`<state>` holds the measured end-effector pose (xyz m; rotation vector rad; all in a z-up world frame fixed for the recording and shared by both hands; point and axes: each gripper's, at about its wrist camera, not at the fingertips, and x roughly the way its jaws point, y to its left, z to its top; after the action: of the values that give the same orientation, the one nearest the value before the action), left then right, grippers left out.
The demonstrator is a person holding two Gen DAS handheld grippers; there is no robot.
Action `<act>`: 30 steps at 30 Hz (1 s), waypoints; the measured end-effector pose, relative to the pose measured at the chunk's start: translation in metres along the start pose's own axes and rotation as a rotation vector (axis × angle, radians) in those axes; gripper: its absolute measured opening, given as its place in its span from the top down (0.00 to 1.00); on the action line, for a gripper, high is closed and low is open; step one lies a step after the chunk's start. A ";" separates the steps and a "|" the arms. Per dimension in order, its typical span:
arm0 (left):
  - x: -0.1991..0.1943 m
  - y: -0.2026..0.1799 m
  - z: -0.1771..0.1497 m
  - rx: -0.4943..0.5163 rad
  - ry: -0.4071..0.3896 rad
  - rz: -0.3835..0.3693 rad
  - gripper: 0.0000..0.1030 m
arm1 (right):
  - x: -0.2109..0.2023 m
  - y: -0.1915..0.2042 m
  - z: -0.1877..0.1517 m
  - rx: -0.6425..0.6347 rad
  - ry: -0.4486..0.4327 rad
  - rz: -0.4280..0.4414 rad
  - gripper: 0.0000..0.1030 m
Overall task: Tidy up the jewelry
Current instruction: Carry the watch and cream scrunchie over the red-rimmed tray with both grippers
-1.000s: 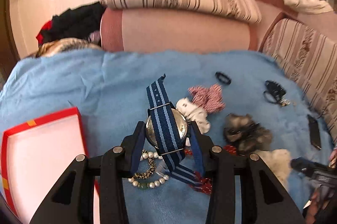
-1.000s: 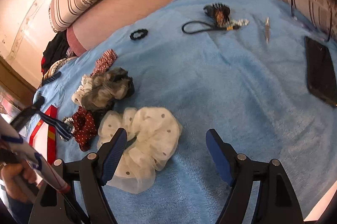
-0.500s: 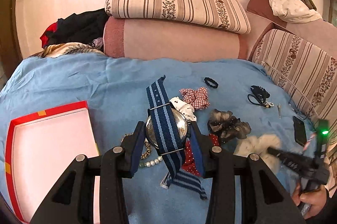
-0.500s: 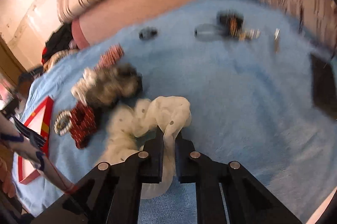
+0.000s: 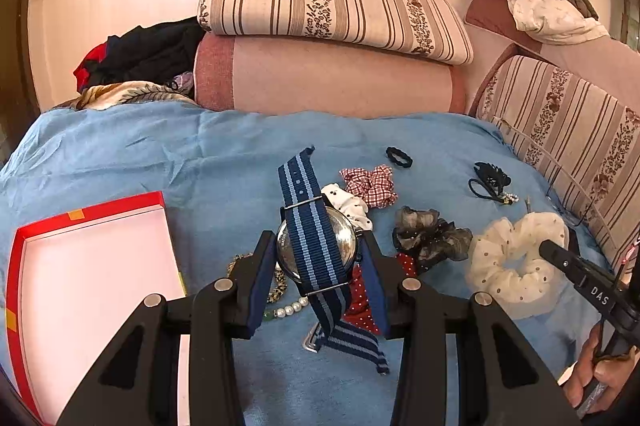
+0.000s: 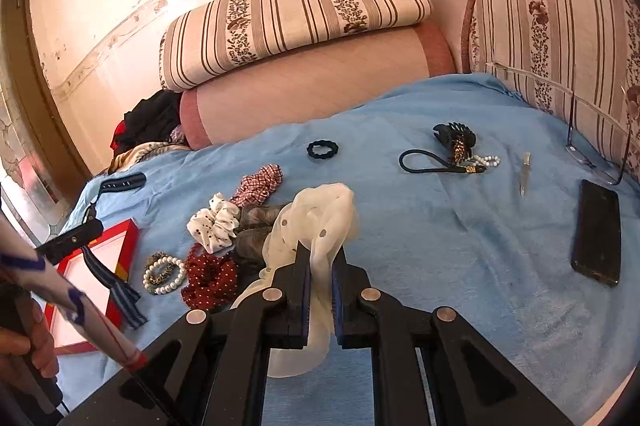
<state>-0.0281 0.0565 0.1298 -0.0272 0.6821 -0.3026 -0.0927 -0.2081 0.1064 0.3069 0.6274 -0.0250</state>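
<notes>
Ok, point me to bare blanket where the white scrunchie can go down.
Free: the blanket between the phone and the white scrunchie, below the black cord. Also the strip between the hair tie and the bolster. Crowded: the scrunchie pile and pearls beside the red box.

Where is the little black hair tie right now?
The black hair tie lies alone on the blue blanket, toward the pink bolster. In both wrist views it sits just beyond the red checked scrunchie.
</notes>
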 end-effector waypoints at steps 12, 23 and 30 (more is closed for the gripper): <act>-0.003 -0.003 -0.001 0.011 -0.011 -0.004 0.61 | -0.015 0.022 -0.001 -0.046 -0.061 0.040 0.91; -0.020 0.015 0.000 0.003 -0.047 0.058 0.61 | -0.020 0.070 -0.002 -0.135 -0.065 0.075 0.91; -0.027 0.040 0.001 -0.034 -0.054 0.097 0.61 | -0.014 0.111 0.003 -0.179 -0.045 0.123 0.91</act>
<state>-0.0372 0.1024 0.1421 -0.0347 0.6334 -0.1964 -0.0893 -0.1037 0.1470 0.1710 0.5614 0.1412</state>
